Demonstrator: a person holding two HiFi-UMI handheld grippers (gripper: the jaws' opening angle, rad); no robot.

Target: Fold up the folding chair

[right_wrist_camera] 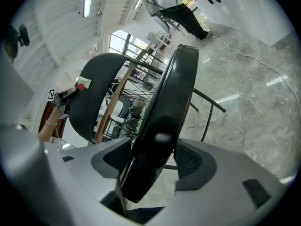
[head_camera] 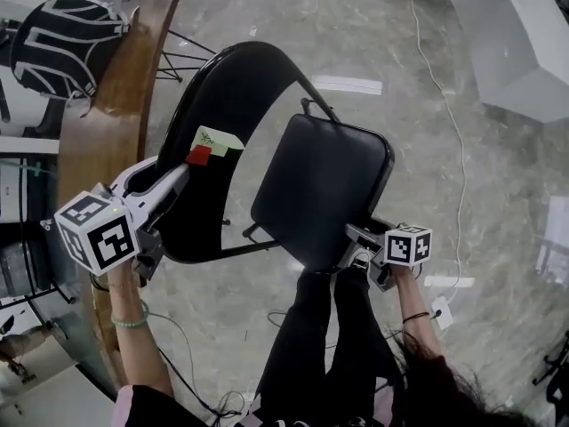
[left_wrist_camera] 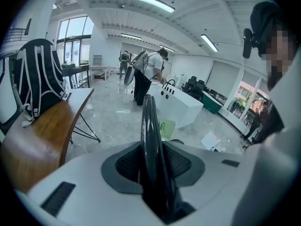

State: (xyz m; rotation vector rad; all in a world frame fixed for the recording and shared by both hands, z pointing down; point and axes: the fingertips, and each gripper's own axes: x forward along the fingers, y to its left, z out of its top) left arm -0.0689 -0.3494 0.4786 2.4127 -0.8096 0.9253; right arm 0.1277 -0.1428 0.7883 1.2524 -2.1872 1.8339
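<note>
Wooden table [head_camera: 98,149] runs tight along your left, its edge just beside the folding chair [head_camera: 267,176], with a backpack [head_camera: 58,43] on it, so there's little room that side. To the right the marble floor [head_camera: 480,238] lies open, crossed only by a thin cable [head_camera: 449,114], and a white counter [head_camera: 520,43] sits well apart at the far corner. From the head view you get the chair from above, backrest [head_camera: 231,105] on the left, seat [head_camera: 324,185] on the right and tilted. The left gripper view shows what that one can't: a person [left_wrist_camera: 150,74] standing far across the room. The right gripper view looks across the chair and catches your other gripper on the backrest. Now the fingers: your left gripper [head_camera: 167,183] is clamped narrow on the thin rim of the backrest, just below a green note [head_camera: 216,140]. Your right gripper [head_camera: 357,244] is spread wide, pads pressed on the thick front edge of the seat.
</note>
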